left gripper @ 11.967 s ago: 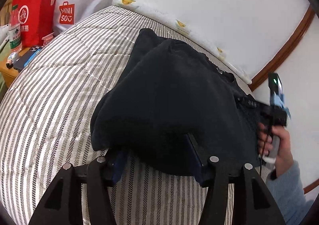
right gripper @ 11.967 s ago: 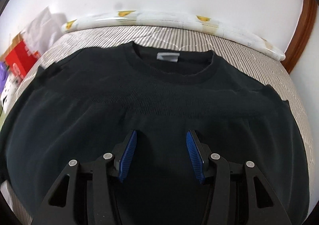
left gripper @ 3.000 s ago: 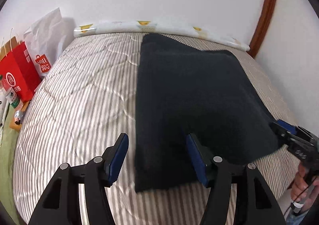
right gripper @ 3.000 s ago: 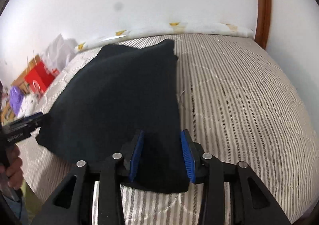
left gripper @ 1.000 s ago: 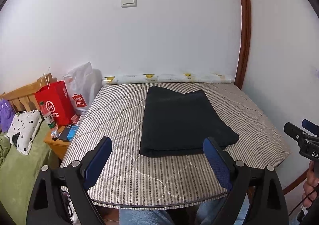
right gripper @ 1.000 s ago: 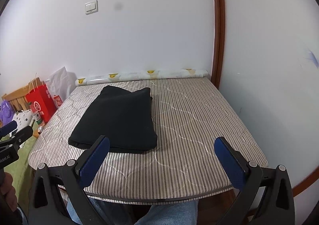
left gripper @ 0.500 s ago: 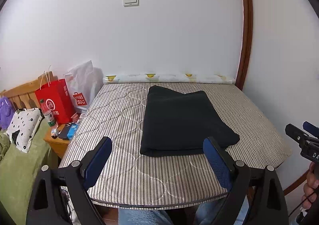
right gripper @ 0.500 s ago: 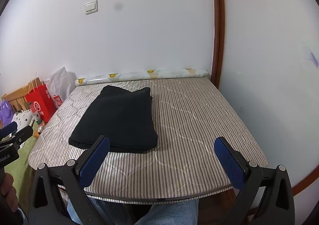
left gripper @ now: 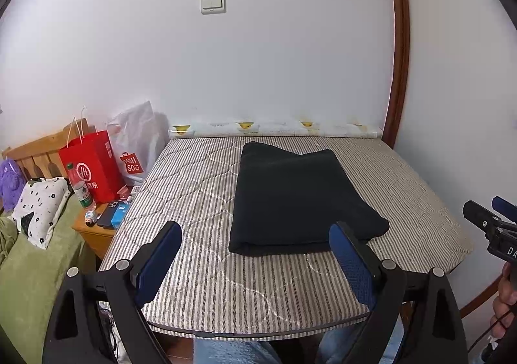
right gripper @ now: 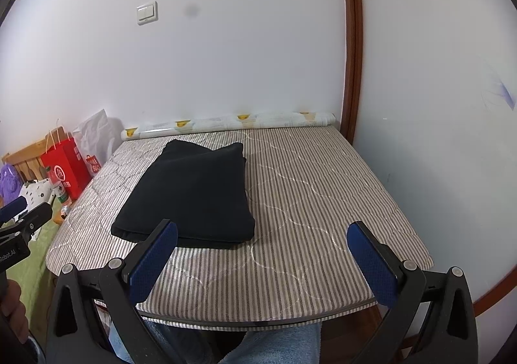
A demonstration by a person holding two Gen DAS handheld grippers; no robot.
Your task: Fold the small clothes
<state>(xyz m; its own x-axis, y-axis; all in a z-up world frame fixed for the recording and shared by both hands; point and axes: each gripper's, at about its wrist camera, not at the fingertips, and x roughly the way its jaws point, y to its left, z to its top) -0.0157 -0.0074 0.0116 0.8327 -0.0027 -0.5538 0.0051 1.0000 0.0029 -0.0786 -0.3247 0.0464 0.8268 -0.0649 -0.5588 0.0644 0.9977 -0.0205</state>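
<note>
So the striped bed (left gripper: 200,189) takes up most of the shot, and the black sweater (left gripper: 290,199) lies folded flat on it, nearer the wall end. A red bag (left gripper: 92,163) stands off the bed's left side. Left gripper (left gripper: 255,254) and right gripper (right gripper: 261,254) both hang back off the bed's near edge, fingers spread wide, nothing in them.
</note>
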